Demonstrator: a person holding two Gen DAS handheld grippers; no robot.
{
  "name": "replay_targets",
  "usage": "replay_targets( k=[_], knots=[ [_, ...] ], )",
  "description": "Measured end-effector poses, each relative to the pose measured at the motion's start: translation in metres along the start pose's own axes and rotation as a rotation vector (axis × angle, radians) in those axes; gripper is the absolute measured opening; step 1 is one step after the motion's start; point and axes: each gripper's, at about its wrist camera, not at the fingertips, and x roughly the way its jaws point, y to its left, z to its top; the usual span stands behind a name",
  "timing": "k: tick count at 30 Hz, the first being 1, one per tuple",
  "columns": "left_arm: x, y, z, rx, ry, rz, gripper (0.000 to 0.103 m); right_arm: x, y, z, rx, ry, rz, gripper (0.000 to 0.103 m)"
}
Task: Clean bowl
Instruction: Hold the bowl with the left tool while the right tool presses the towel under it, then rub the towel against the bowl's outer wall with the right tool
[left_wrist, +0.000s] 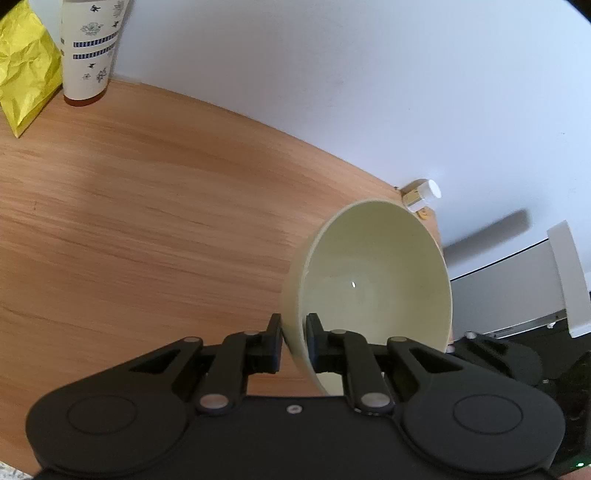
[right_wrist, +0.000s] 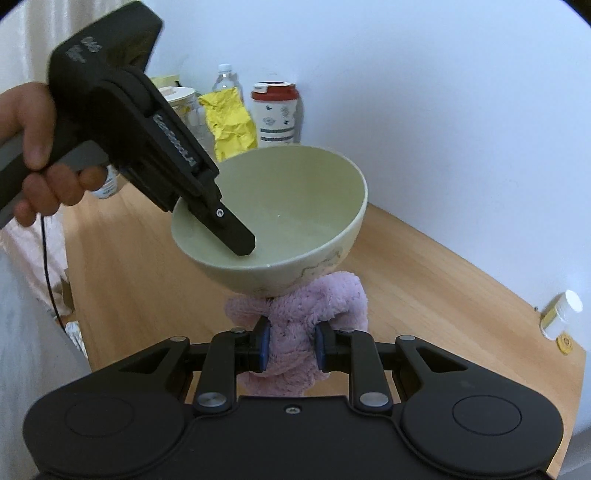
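A pale green bowl (left_wrist: 373, 273) is held up over the wooden table, tipped on its side. My left gripper (left_wrist: 294, 338) is shut on the bowl's rim, one finger inside and one outside. In the right wrist view the bowl (right_wrist: 288, 206) hangs above the table with the left gripper's finger (right_wrist: 236, 232) inside it. My right gripper (right_wrist: 291, 349) is shut on a pink fluffy cloth (right_wrist: 317, 302), which sits just under the bowl's bottom and touches it.
A wooden table (left_wrist: 147, 221) stands against a white wall. At its far end are a flowered cup (right_wrist: 275, 114), a yellow crumpled bag (right_wrist: 231, 122), a water bottle (right_wrist: 225, 79) and a jar. A small white-capped bottle (right_wrist: 559, 314) lies near the table's corner.
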Motion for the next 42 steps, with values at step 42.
replay_targets(
  k=[42],
  knots=[
    [-0.002, 0.015, 0.01, 0.142, 0.145, -0.027, 0.01, 0.01, 0.003, 0.017, -0.441, 0.085, 0.087, 0.026]
  ],
)
